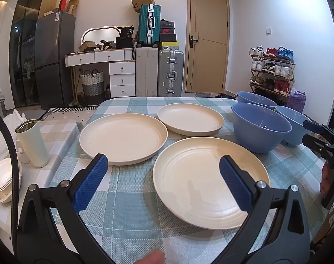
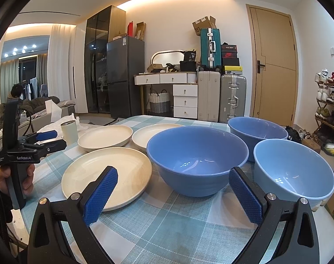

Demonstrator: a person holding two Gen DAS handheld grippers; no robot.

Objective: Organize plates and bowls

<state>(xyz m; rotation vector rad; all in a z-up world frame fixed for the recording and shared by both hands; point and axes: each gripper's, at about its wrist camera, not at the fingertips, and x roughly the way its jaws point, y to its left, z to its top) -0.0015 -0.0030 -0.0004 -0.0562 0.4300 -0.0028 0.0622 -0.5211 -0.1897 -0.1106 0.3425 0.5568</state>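
Three cream plates lie on the checked tablecloth: a near one (image 1: pixel 211 180) (image 2: pixel 105 173), a left one (image 1: pixel 122 138) (image 2: pixel 105 136) and a far one (image 1: pixel 190 118) (image 2: pixel 144 136). Three blue bowls stand to their right: a near middle one (image 1: pixel 260 127) (image 2: pixel 197 158), a far one (image 1: pixel 255 100) (image 2: pixel 257 129) and a lighter right one (image 1: pixel 292 123) (image 2: pixel 292 171). My left gripper (image 1: pixel 163 166) is open and empty, over the near plate's left edge. My right gripper (image 2: pixel 173 177) is open and empty, just in front of the near middle bowl.
A pale green tumbler (image 1: pixel 32 143) (image 2: pixel 69 132) stands left of the plates. Small white bowls (image 1: pixel 0 179) are stacked at the far left. The tablecloth (image 1: pixel 131 215) (image 2: pixel 167 220) has bare room in front. Suitcases, drawers, a fridge and a shoe rack stand behind the table.
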